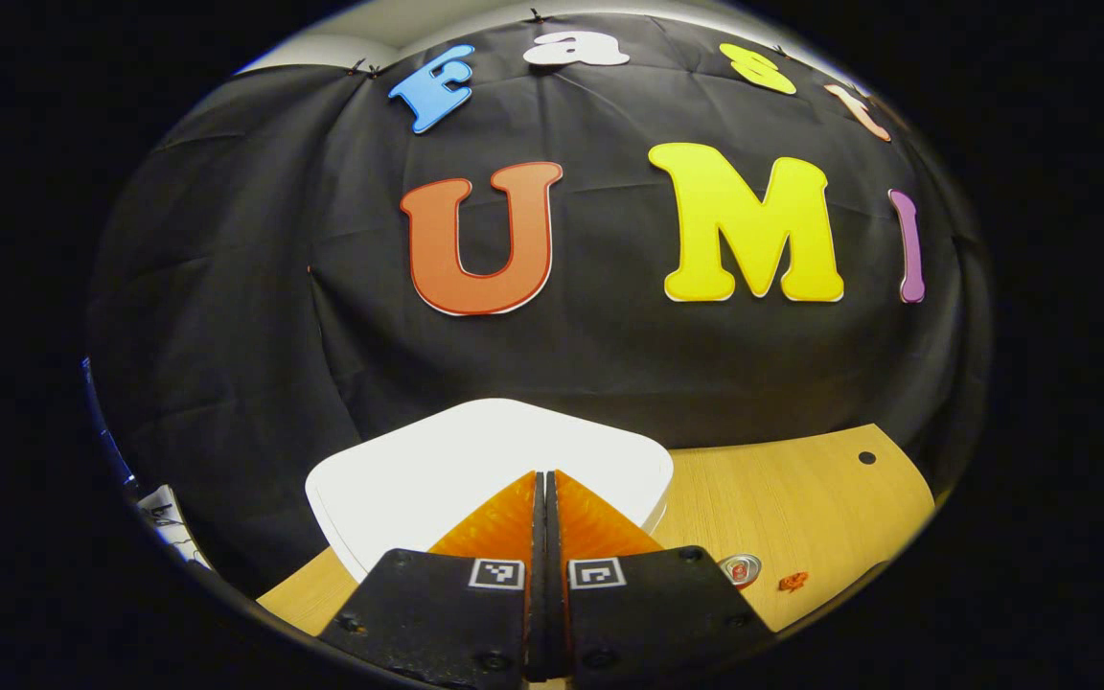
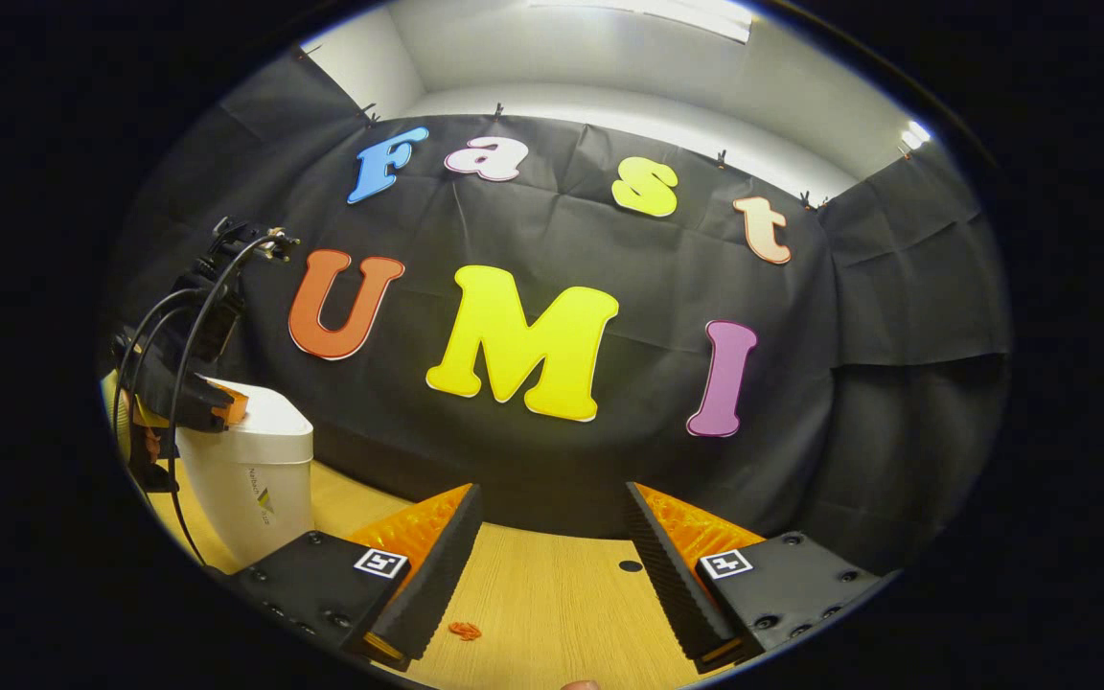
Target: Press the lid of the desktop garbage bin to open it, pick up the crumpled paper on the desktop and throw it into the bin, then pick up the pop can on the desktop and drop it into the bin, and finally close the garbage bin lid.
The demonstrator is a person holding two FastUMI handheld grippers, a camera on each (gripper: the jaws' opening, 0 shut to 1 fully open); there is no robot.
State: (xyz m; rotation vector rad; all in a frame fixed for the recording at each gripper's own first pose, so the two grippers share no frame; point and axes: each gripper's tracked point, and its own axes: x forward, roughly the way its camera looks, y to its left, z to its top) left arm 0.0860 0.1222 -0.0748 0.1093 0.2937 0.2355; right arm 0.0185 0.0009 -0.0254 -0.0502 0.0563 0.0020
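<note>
A white desktop bin (image 2: 255, 479) stands on the wooden table at the left of the right gripper view, its lid (image 1: 475, 460) down. My left gripper (image 1: 545, 476) is shut with nothing between its fingers, its tips over the middle of the lid. In the right gripper view the left gripper (image 2: 229, 407) appears to touch the lid's top. The pop can (image 1: 740, 569) stands right of the bin, seen from above. A small orange-red crumpled scrap (image 1: 793, 580) lies beside it. My right gripper (image 2: 552, 491) hangs open above the table, the scrap (image 2: 464, 630) just below its left finger.
The wooden table (image 2: 552, 594) has a small dark hole (image 2: 631, 565) near the back edge. The black cloth wall stands close behind the bin. Cables (image 2: 164, 326) trail from the left gripper. Some papers (image 1: 169, 522) show at the far left, beyond the table.
</note>
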